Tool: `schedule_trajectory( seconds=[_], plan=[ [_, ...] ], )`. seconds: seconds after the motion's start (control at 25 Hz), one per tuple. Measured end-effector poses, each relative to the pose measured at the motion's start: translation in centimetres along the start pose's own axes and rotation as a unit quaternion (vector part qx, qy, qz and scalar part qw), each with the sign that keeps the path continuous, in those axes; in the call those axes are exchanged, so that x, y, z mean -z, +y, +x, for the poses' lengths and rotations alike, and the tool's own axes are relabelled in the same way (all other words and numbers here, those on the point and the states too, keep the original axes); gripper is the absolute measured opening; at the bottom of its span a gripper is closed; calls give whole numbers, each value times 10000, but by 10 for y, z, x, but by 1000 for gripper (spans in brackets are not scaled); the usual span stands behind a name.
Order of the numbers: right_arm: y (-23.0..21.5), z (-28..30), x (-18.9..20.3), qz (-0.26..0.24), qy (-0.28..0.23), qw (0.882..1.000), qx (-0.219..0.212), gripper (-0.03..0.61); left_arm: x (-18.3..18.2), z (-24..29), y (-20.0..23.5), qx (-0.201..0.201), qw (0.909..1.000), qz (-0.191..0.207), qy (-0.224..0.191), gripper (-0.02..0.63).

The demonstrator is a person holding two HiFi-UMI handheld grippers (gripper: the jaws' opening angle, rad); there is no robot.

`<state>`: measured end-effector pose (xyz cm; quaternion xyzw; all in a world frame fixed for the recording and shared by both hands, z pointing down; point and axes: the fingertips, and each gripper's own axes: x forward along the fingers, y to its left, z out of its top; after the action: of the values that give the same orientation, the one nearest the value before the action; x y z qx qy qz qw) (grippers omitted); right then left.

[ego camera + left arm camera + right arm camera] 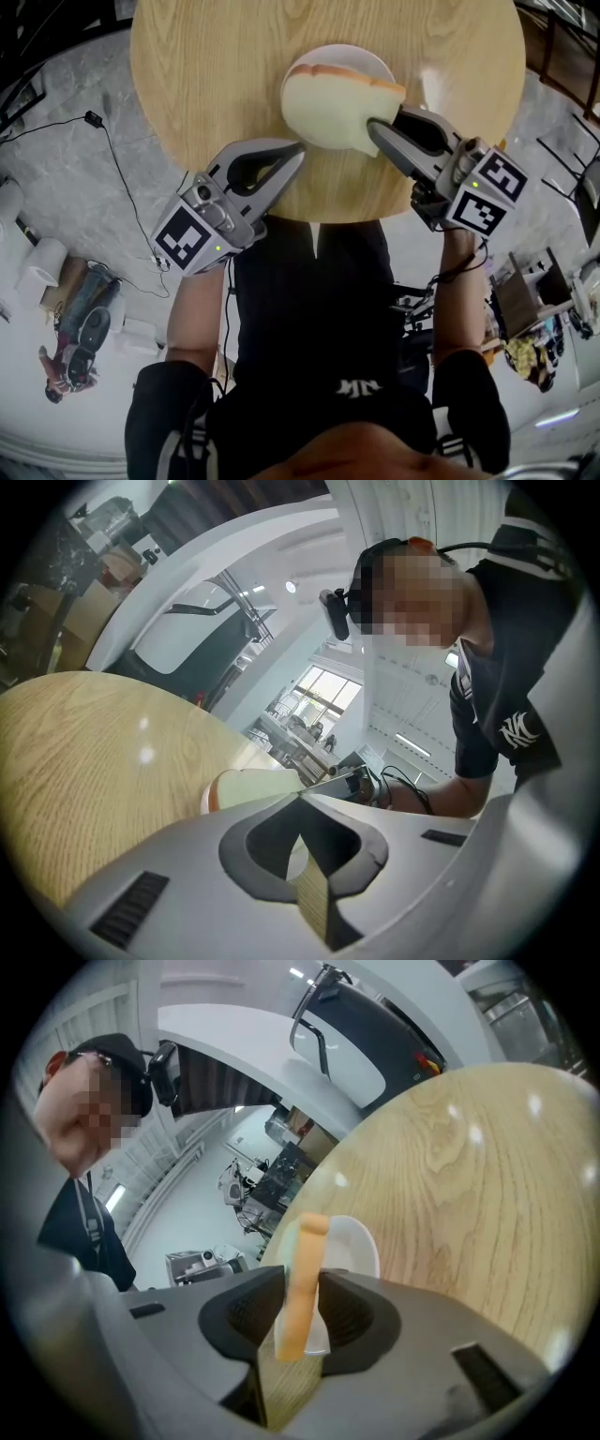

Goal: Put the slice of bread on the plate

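Over on the left, the left hand-held gripper hangs above the near edge of the round wooden worktop, jaws brought together at the tips with nothing between them. It takes no part in the carry. Just beyond its tips and a little to its right sits the white plate.

Moving right, here is the action: the right hand-held gripper is clamped on the slice of bread. Its own view shows the slice standing edge-on between the two pads, crust up, with a pad against each face. The plate lies directly ahead of and below those jaws, so the slice is over it. Whether its lower edge already rests on the plate, I cannot tell.

So the pick-up and the carry look done and the slice is where it belongs. What seems left is to lay it flat, let go, and draw the right hand-held gripper clear.
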<state>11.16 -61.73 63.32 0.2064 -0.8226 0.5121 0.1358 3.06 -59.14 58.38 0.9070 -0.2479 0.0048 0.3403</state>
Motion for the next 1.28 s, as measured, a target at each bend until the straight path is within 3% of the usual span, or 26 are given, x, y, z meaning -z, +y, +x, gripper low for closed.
schedule_trajectory(
  seconds=[0.2, 0.52, 0.64, 0.8, 0.92, 1.04, 1.12, 1.24, 1.28],
  plan=[
    [-12, 1, 3, -583, 157, 9958, 686, 150, 3, -1, 2, 28, 10000, -13, 16, 12],
    [-20, 2, -1, -1260, 227, 9828, 1331, 179, 3, 1, 3, 57, 10000, -24, 28, 12],
    [-24, -2, -2, -1602, 254, 9726, 1665, 199, 5, 2, 1, 66, 10000, -21, 27, 12],
    [-29, 0, -4, -2283, 343, 9498, 2110, 248, 8, 0, 3, 71, 10000, -16, 18, 12],
    [-26, -1, -9, -2460, 196, 9433, 2221, 251, 7, -3, 3, 102, 9999, 13, 8, 12],
    [-15, -13, -19, -2652, -273, 9395, 2150, 252, 4, -6, 5, -81, 9999, 142, -24, 12],
    [0, -18, -24, -2704, -669, 9405, 1947, 200, 0, -17, 14, -309, 9994, 152, -67, 12],
    [41, -24, -37, -2727, -1256, 9418, 1513, 6, -17, -38, 21, -288, 9993, 102, -211, 12],
    [59, -25, -44, -2817, -1414, 9391, 1369, 5, -25, -43, 22, -193, 9994, 146, -234, 12]
  ],
)
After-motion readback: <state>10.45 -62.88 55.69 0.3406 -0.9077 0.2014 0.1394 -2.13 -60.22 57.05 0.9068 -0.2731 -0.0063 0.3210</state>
